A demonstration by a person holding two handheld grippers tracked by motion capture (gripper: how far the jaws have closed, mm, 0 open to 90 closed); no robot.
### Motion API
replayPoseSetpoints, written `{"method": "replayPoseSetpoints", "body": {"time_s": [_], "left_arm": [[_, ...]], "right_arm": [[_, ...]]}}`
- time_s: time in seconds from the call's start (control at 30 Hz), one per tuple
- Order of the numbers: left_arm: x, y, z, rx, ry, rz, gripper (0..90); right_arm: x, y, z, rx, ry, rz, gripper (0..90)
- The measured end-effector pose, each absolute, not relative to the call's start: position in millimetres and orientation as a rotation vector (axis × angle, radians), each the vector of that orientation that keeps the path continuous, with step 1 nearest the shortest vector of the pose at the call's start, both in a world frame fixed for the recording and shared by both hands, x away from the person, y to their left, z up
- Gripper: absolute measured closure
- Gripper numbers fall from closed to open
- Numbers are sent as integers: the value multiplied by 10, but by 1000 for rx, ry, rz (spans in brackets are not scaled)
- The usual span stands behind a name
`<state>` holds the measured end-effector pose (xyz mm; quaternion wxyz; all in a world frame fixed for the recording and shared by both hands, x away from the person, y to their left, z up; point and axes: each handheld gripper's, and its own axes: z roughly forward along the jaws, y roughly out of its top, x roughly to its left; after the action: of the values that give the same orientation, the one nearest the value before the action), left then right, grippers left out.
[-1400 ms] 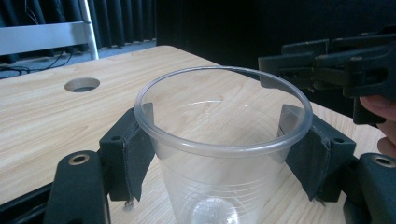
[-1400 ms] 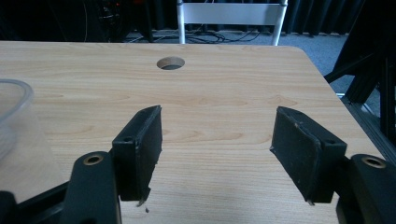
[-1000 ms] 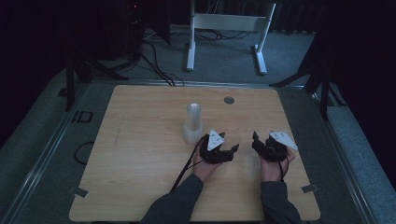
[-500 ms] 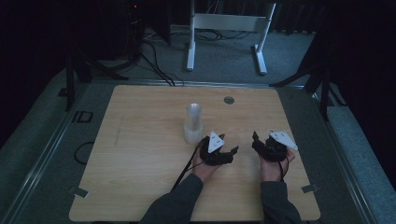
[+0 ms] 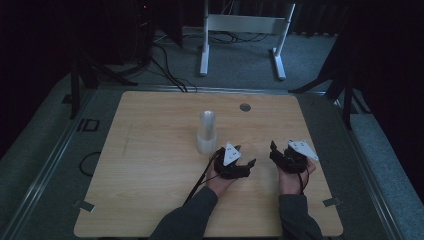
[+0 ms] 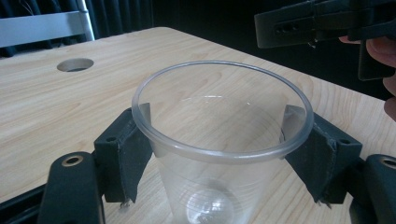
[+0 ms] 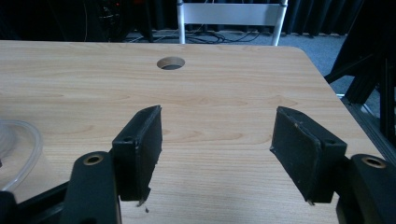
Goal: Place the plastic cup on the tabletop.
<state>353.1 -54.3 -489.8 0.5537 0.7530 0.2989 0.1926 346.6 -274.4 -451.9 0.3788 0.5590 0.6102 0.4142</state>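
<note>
1. A clear plastic cup [image 6: 219, 140] stands upright on the wooden worktop [image 5: 150, 165], in the right half and nearer the person's edge than the far edge.
2. The left gripper [image 5: 244, 161] has the cup between its fingers [image 6: 123, 154]. The fingers have just been opening. In the left gripper view both pads lie at the cup wall just below the rim; whether they press on it cannot be told.
3. The cup wall looks round, with no visible dent.
4. The right gripper [image 5: 278, 150] rests just right of the left gripper, closer to the right edge. Its fingers [image 7: 140, 149] are spread apart with bare worktop between them; nothing is grasped.
5. A stack of clear cups [image 5: 207, 132] stands upright near the worktop centre, just beyond the left gripper and apart from it.
6. A round cable hole [image 5: 245, 107] sits close to the far edge.
7. In the right gripper view, the cup rim appears at the left border.
</note>
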Motion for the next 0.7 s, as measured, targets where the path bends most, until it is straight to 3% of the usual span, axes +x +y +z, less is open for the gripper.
{"method": "replayPoseSetpoints", "body": {"time_s": [0.3,0.7], "left_arm": [[3545,-533,-4914,1803,740,411,147],[3523,-456,-4931,1811,760,388,121]], "right_arm": [[3466,-2746,-4520,1427,1561,1054,332],[3463,-2747,-4523,1427,1561,1050,330]]}}
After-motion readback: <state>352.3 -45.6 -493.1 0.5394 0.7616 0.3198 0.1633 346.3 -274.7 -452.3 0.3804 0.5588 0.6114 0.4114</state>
